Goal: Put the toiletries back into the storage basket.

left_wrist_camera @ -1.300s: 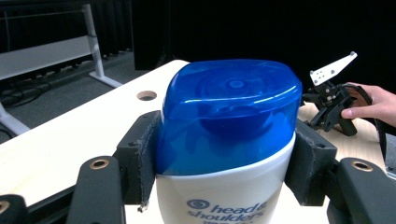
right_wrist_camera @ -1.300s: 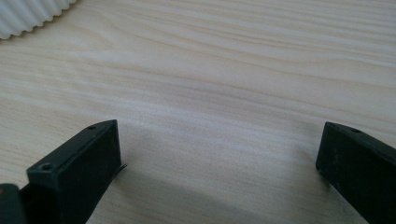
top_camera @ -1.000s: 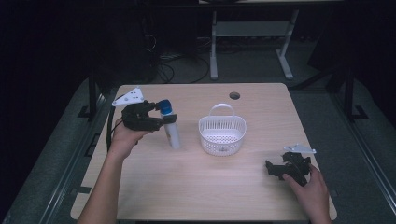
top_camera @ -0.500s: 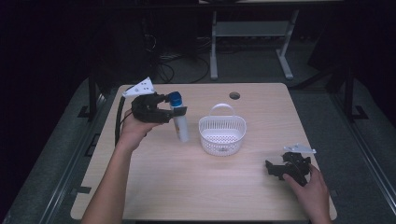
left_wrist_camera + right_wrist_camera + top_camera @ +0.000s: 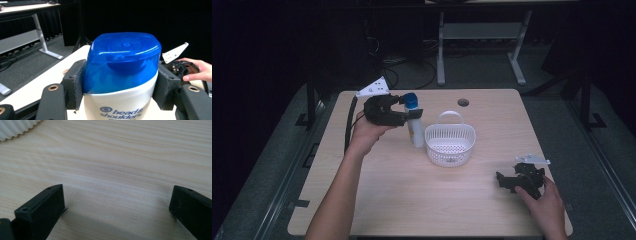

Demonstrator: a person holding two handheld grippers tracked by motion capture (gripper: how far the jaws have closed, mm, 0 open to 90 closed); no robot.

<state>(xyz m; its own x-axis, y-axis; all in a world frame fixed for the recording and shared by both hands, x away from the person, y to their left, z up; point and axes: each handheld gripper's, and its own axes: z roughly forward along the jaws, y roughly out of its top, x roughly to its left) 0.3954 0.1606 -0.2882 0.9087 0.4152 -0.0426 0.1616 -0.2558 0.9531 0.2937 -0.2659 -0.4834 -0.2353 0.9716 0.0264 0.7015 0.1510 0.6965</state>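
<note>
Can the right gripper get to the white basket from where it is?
Probably yes. The right gripper rests open on the table, and bare wood lies between it and the white basket. The shampoo bottle is on the basket's far side.

I see that my left gripper (image 5: pixel 412 114), with its black jaws clamped on the white plastic shampoo bottle with the blue cap (image 5: pixel 414 122), is now further to the right than a second ago. The bottle travels with it and now hangs upright just beside the left wall of the white ribbed plastic basket with a handle (image 5: pixel 450 143), where before it was well apart. The grey plate on the gripper also sits more to the right.
</note>
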